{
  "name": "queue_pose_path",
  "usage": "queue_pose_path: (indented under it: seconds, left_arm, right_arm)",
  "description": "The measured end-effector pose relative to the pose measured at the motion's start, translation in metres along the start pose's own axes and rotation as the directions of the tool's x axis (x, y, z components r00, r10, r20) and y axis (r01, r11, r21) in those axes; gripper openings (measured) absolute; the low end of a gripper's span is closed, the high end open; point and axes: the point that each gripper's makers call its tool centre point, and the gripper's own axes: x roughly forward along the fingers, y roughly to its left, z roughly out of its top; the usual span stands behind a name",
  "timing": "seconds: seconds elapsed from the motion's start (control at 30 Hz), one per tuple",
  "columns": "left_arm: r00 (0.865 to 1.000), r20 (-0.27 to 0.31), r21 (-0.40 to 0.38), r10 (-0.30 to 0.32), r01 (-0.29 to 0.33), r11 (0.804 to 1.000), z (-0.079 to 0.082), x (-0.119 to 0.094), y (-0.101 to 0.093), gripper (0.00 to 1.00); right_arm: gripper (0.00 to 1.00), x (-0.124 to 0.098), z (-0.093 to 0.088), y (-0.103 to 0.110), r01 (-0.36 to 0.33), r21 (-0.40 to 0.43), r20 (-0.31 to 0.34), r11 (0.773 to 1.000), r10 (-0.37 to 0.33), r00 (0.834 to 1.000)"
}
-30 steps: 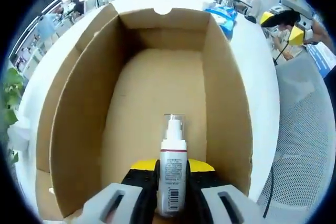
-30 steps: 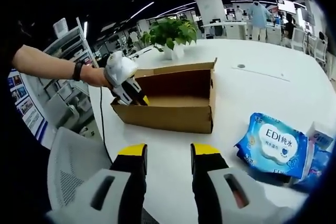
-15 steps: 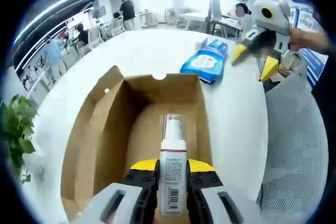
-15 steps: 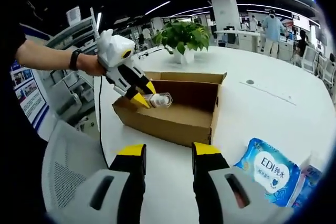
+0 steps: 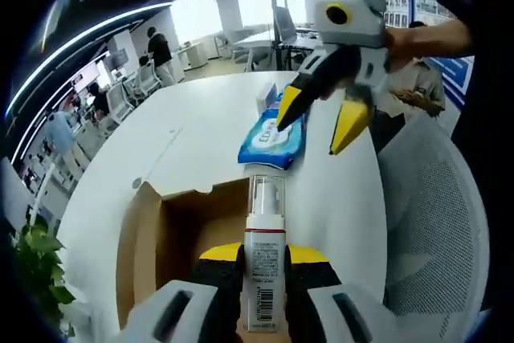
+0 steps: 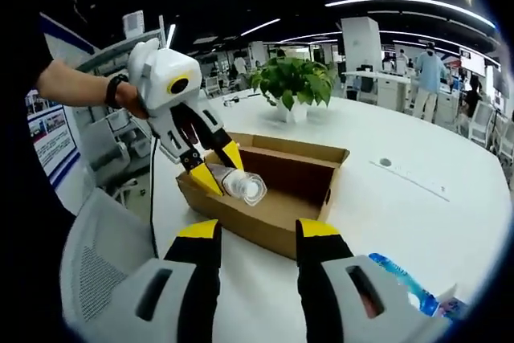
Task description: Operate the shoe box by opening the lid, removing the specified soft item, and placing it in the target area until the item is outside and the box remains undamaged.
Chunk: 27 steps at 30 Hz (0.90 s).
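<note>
Clamping a small spray bottle (image 5: pixel 265 267) between its 2 yellow-tipped jaws, the left claw (image 5: pixel 263 256) holds it in the air above the open cardboard shoe box (image 5: pixel 173 238). The bottle's long axis runs straight out along the jaws, its clear cap leading, so the label end sits in the grip and the nozzle end points away from the hand. In the right gripper view the same bottle (image 6: pixel 235 183) hangs tilted, cap lowest, over the near corner of the box (image 6: pixel 273 198), clear of the cardboard walls as far as I can tell.

The right claw (image 6: pixel 250 238) holds nothing, its jaws standing apart. It floats above the white worktop (image 5: pixel 201 134) on the far side of the box from the left claw, close to a blue pack of wet wipes (image 5: pixel 273 136) lying flat there.

Judging from this, the bottle is already out of the box, and what remains is setting it down. The left claw is the one carrying it, and bare worktop lies ahead of the cap, beyond the box's far wall, with the wipes pack just past that. The box looks unharmed, flaps upright.
</note>
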Motion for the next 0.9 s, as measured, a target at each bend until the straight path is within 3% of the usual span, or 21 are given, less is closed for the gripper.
queue_pose_path:
  seconds: [0.13, 0.33, 0.53, 0.77, 0.9]
  left_arm:
    - [0.999, 0.02, 0.047, -0.028, 0.027, 0.999, 0.018, -0.001, -0.01, 0.19]
    - [0.996, 0.016, 0.121, -0.084, 0.082, 0.989, 0.03, 0.003, -0.023, 0.19]
    - [0.992, 0.021, 0.161, -0.122, 0.117, 0.98, 0.042, 0.004, -0.034, 0.19]
    - [0.986, 0.043, 0.185, -0.162, 0.152, 0.971, 0.056, 0.004, -0.045, 0.19]
    - [0.98, 0.056, 0.198, -0.193, 0.179, 0.964, 0.062, 0.003, -0.052, 0.19]
  right_arm:
    - [0.36, -0.002, -0.002, 0.0, -0.012, -0.082, -0.031, 0.997, 0.009, 0.999]
    - [0.35, -0.008, 0.007, 0.009, -0.053, -0.14, -0.013, 0.989, 0.052, 0.999]
    - [0.35, -0.016, 0.0, 0.025, -0.145, -0.293, -0.087, 0.945, 0.125, 0.988]
    - [0.21, -0.029, 0.005, 0.035, -0.192, -0.286, -0.055, 0.939, 0.184, 0.981]
    - [0.18, -0.035, 0.007, 0.039, -0.212, -0.295, -0.047, 0.932, 0.208, 0.977]
